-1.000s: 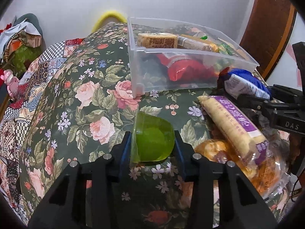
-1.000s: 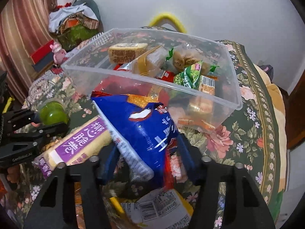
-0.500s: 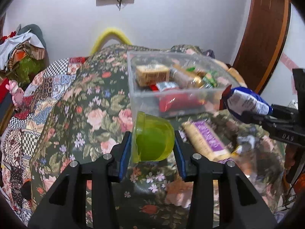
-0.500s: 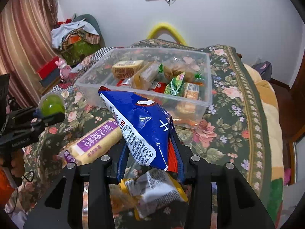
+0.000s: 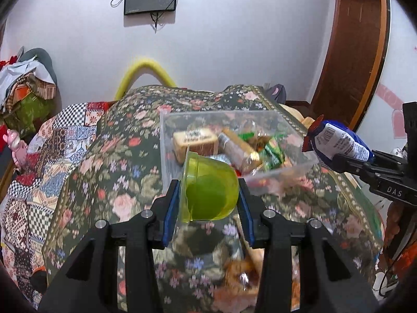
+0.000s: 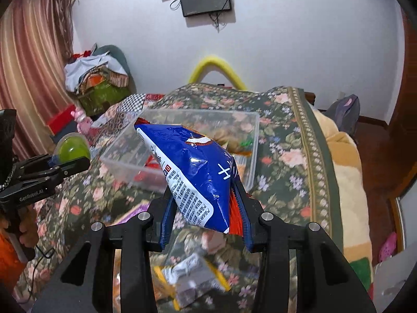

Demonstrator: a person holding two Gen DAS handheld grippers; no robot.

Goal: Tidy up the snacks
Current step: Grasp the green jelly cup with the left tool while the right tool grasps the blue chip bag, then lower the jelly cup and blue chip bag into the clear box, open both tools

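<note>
Both grippers — left gripper (image 5: 208, 203), right gripper (image 6: 206, 208) — are black plastic frames with silver screws and blue-padded fingers (image 5: 172, 208); white lettering marks their sides — "GenRoboLAI", "DAS".

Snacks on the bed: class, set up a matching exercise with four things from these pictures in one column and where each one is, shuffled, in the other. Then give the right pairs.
Things:
1. green cup
2. blue bag
3. brown bar
4. clear bin

Places:
A. lying inside the bin
B. gripped in the right tongs
C. resting on the floral bedspread
D. gripped in the left tongs

Pairs: 1-D, 2-B, 3-A, 4-C
</note>
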